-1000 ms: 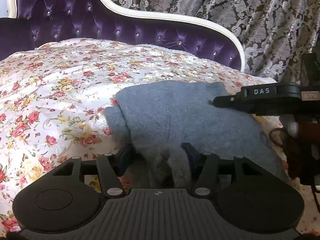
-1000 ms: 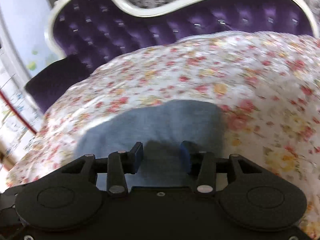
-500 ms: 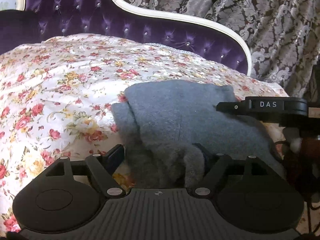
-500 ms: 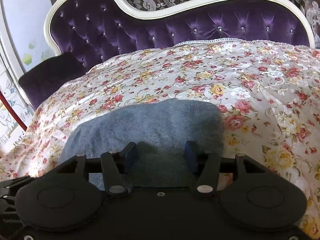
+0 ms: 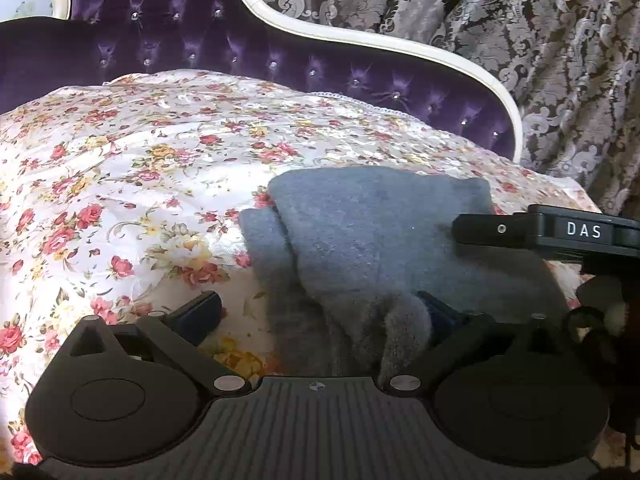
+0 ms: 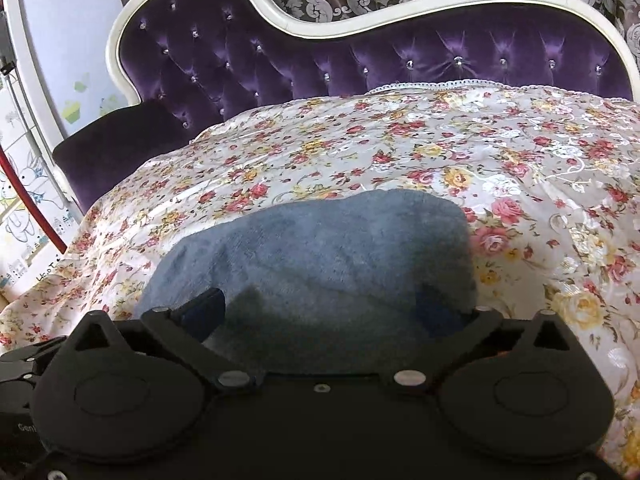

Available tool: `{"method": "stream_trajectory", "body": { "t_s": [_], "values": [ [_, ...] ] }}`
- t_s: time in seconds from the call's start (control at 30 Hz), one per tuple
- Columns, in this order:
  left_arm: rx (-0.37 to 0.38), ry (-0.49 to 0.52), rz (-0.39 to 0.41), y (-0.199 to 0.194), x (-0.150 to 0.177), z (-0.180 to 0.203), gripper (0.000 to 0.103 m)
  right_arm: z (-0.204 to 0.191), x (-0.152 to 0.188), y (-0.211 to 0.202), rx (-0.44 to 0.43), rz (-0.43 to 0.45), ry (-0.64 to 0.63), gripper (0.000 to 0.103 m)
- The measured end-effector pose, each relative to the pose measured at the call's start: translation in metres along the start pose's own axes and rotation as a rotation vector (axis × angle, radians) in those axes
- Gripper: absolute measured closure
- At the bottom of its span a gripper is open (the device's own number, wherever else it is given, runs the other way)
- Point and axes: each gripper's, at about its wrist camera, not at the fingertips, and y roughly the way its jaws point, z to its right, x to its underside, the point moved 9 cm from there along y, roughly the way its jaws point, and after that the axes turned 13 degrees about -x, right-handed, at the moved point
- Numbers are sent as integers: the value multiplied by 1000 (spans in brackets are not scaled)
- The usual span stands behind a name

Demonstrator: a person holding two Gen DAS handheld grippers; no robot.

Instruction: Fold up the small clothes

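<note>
Left gripper (image 5: 320, 312) has its jaws spread wide – the grey cloth (image 5: 380, 232) sits folded on the floral sheet (image 5: 120, 184), right in front of it, with a fuzzy bunched corner poking up just inside its right-hand finger (image 5: 440, 312). Right gripper (image 6: 320, 304) is spread wide too, both fingers over the near edge of the cloth, nothing pinched – its body shows in the left view, off to that gripper's right
</note>
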Motion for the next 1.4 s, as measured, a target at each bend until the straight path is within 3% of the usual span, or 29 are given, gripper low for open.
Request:
{"method": "stream_trajectory", "body": {
  "t_s": [0.43,0.63,0.97,1.1,1.27,1.4],
  "values": [
    [-9,4,3,0,0,0,0,7,2,-3,27,-12,17,1],
    [-8,-3,-34,0,-7,-3,0,17,1,-15,70,9,16,1],
    [-123,61,109,-49,-31,-9,1,45,0,-57,219,111,36,1],
    [-138,92,135,-68,-38,-7,1,36,-7,-75,220,161,17,1],
    [-227,169,142,-86,-39,-3,1,3,-1,-101,206,201,9,1],
    [-183,170,131,-98,-33,-2,1,-24,11,-116,231,178,-16,1]
  ]
}}
